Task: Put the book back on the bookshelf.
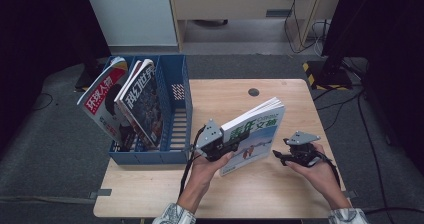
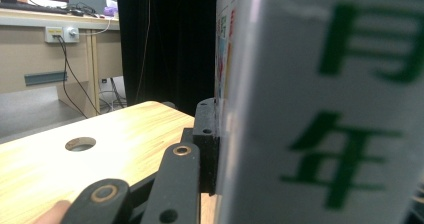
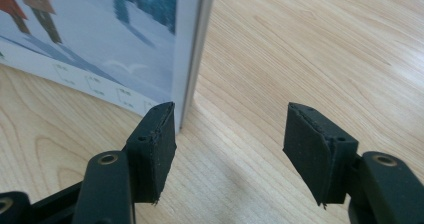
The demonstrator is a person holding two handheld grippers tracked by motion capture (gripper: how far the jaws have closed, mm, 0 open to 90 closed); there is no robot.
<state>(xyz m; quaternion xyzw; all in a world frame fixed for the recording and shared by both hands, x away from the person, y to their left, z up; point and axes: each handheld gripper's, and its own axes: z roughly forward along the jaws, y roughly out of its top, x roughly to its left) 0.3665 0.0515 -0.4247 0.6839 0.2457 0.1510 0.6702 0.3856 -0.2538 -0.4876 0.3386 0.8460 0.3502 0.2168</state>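
High view: two forearms enter from the bottom edge. Left hand (image 1: 207,166) sits at lower centre, palm up, wrist bent back, carrying the left tool (image 1: 226,146). That tool is clamped on the lower left edge of a magazine (image 1: 255,134) with green characters on a pale cover. The magazine stands tilted on the tabletop (image 1: 280,184), bottom edge on the wood, page edges fanned at the top, at centre frame.

Right hand (image 1: 317,169) lies at lower right, fingers curled under the right tool (image 1: 278,155), which points left toward the magazine's lower right corner. Grey plate on top faces up.

Left gripper view: one black jaw presses flat against the magazine (image 2: 320,109), which takes up the right half of the frame; tabletop (image 2: 100,154) at lower left.

Right gripper view: right tool (image 3: 230,149) has its jaws apart, nothing pinched. The left-hand jaw sits just beside the magazine's (image 3: 100,39) corner at upper left; contact uncertain. Bare wood lies between the jaws.

Blue file rack (image 1: 177,114) at left of the high view holds two other magazines (image 1: 122,101), leaning.
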